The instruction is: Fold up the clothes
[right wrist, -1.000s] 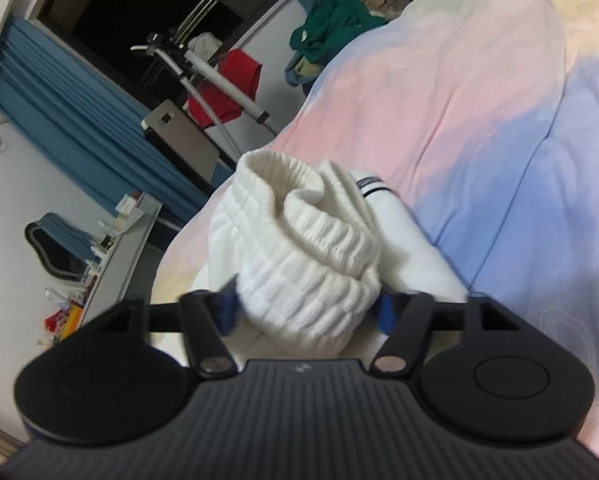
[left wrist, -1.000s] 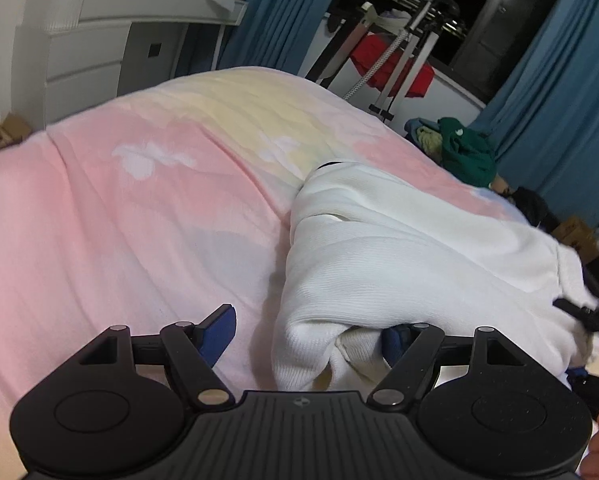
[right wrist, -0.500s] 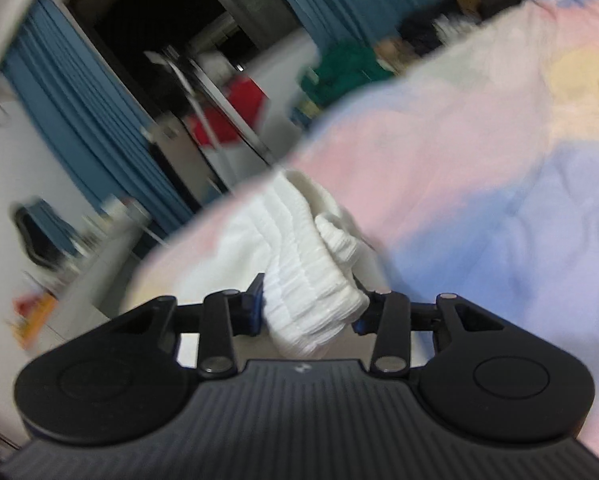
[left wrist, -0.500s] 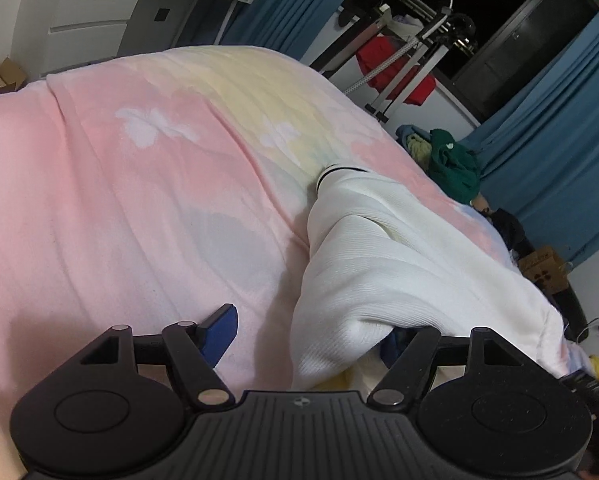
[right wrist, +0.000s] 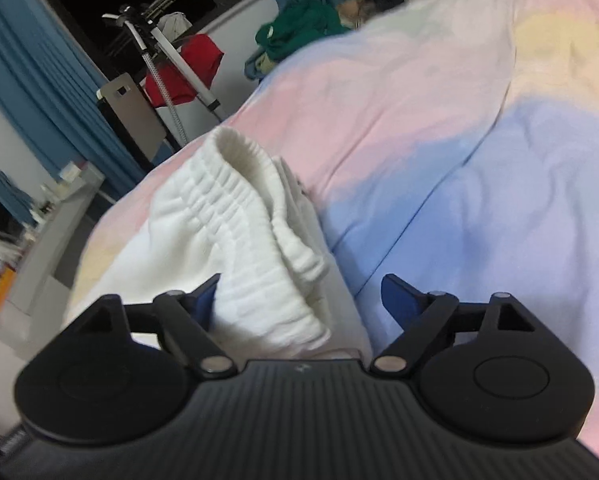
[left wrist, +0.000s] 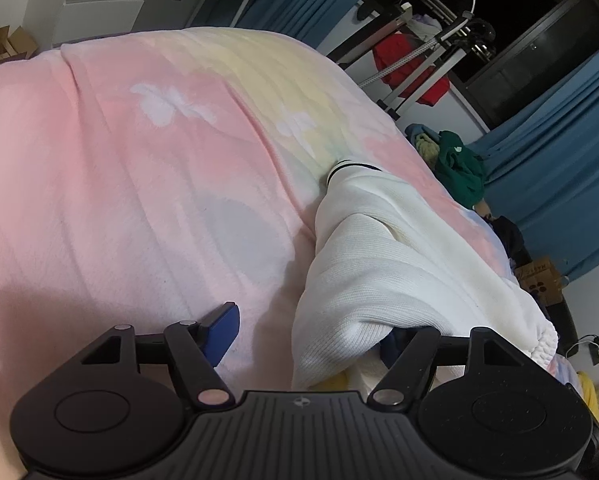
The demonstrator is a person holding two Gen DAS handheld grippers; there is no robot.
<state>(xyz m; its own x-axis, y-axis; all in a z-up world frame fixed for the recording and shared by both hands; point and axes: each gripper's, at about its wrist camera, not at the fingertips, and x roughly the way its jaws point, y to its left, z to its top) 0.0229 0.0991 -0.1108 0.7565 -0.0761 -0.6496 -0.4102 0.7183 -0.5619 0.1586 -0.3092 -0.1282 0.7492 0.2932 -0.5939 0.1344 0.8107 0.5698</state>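
Right now my right gripper (right wrist: 299, 304) stands wide: its jaws have just been opening, and the ribbed waistband (right wrist: 243, 240) of the white garment (right wrist: 203, 216) lies slack between them, brushing the left pad while the right pad hangs clear over the blanket (right wrist: 479, 184). I judge that a release, with this end of the fold laid down.

My left gripper (left wrist: 311, 332) is spread too, but I cannot say it is free of the cloth. One blue pad shows bare above the pink of the blanket (left wrist: 139, 184); the other is buried under a draped fold of the white garment (left wrist: 383, 256), so the fabric hangs over that finger rather than being pinched across both.

Outward from there, the garment lies on the bed as a long doubled strip, its striped cuff (left wrist: 351, 168) at the far end and the waistband at the near end. Judging from that, one lengthwise fold looks done. It is still bulky and rumpled at my end, so I would guess it wants smoothing and at least one more fold across its length before it counts as finished.

Beyond the bed's far edge a green garment (left wrist: 459, 164) sits in a heap, perhaps more work waiting.
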